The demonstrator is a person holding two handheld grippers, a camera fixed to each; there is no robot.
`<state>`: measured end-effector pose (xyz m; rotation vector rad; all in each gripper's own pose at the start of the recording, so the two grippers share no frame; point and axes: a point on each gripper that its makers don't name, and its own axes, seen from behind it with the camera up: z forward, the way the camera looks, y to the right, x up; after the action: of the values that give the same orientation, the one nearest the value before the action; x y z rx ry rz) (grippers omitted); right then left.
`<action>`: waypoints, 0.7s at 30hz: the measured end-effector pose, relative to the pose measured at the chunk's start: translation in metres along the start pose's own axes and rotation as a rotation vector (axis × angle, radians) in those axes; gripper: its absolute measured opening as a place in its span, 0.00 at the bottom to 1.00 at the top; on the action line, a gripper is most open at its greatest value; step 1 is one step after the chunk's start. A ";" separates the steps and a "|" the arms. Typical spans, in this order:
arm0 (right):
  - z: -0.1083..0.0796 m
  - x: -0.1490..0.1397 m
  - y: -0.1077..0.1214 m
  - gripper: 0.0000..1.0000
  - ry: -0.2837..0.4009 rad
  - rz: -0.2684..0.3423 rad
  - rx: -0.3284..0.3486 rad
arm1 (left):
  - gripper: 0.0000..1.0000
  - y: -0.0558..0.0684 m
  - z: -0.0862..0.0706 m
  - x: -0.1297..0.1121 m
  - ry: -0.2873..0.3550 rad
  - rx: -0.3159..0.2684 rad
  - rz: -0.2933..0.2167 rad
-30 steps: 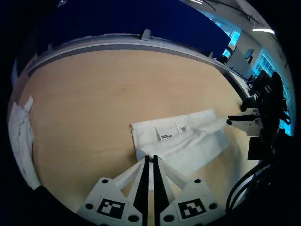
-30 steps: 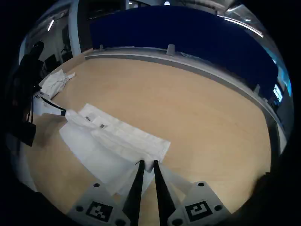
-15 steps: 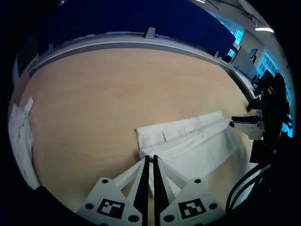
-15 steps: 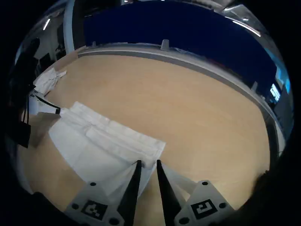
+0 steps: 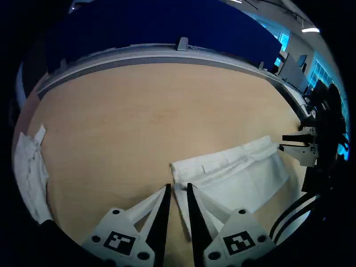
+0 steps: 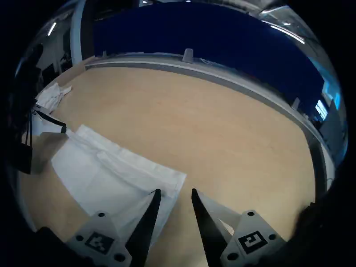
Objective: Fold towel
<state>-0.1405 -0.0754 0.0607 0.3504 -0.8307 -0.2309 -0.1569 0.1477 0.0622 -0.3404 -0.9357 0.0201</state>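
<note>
A white towel (image 5: 231, 175) lies folded into a long band on the wooden table (image 5: 133, 107). In the left gripper view my left gripper (image 5: 176, 187) stands open at the towel's near corner, with a strip of cloth lying loose between its fingers. The right gripper (image 5: 299, 149) shows at the towel's far end. In the right gripper view the towel (image 6: 111, 171) stretches away to the left, and my right gripper (image 6: 175, 192) is open over its near corner, its left finger above the cloth. The left gripper (image 6: 50, 122) sits at the far end.
A second crumpled white cloth (image 5: 27, 171) lies near the table's left edge, also seen as a cloth heap (image 6: 51, 94) beyond the towel. A grey rail (image 6: 200, 71) and blue partition (image 5: 155, 22) border the table's far side. Bare wood (image 6: 213, 124) spreads beyond the towel.
Both grippers carried the towel's upper layer over and set it down flat, hiding the label. Both then opened and let the cloth go.
</note>
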 end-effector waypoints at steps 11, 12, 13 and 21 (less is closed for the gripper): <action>-0.008 0.009 0.007 0.87 0.023 0.024 -0.006 | 0.78 -0.007 -0.008 0.004 0.015 0.017 -0.009; -0.010 0.009 0.005 0.90 0.023 0.023 -0.001 | 0.82 -0.007 -0.009 0.004 0.016 0.015 -0.013; -0.011 0.009 0.004 0.93 0.024 0.021 0.004 | 0.87 -0.006 -0.009 0.004 0.017 0.013 -0.016; -0.022 0.005 -0.002 0.97 0.027 0.000 0.011 | 0.92 -0.008 -0.017 -0.002 0.023 0.021 -0.013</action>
<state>-0.1205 -0.0744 0.0494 0.3628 -0.8054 -0.2213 -0.1460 0.1352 0.0542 -0.3147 -0.9141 0.0145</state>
